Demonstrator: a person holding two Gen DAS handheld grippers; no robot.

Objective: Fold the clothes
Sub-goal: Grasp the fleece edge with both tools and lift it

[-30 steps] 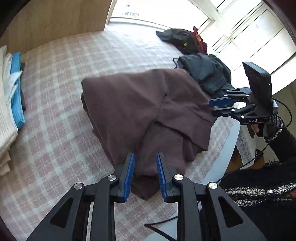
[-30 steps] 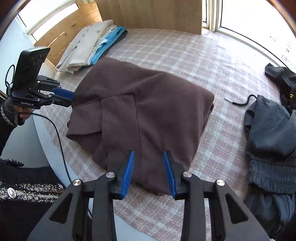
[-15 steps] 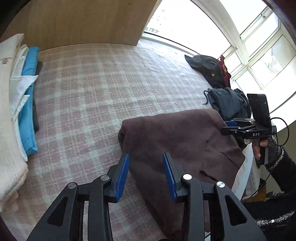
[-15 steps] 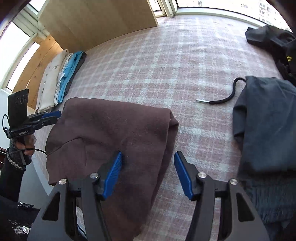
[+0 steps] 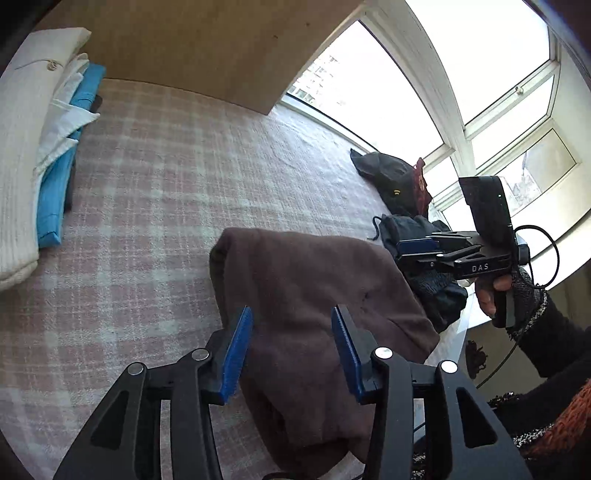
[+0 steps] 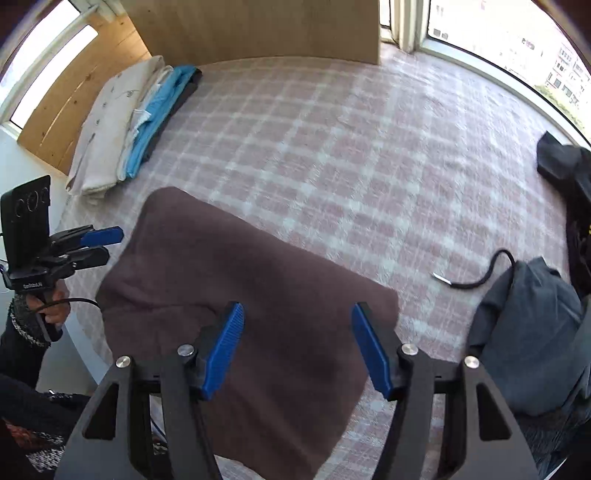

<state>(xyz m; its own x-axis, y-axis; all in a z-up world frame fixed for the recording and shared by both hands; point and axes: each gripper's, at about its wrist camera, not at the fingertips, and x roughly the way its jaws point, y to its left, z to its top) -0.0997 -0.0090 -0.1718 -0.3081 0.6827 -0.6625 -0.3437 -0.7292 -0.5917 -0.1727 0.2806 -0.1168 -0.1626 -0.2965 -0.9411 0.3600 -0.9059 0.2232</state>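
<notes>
A brown garment (image 5: 317, 295) (image 6: 236, 280) lies folded on the pink checked bedcover (image 5: 166, 192) (image 6: 351, 147), near its front edge. My left gripper (image 5: 291, 350) hovers open just above the garment's near part, with nothing between its blue pads. My right gripper (image 6: 297, 350) is open wide over the garment's right half, also empty. Each gripper shows in the other's view: the right gripper (image 5: 421, 251) at the garment's far right side, the left gripper (image 6: 96, 243) at its left edge.
A stack of folded white and blue clothes (image 5: 37, 155) (image 6: 129, 122) lies at the far left by a wooden panel (image 6: 258, 29). Dark unfolded clothes (image 5: 399, 184) (image 6: 528, 332) and a black cord (image 6: 476, 273) lie at the right near the windows.
Both grippers have opened wider and drawn back from the brown garment, which now lies as a smaller folded shape. The views have tilted up toward the far side of the bed.
</notes>
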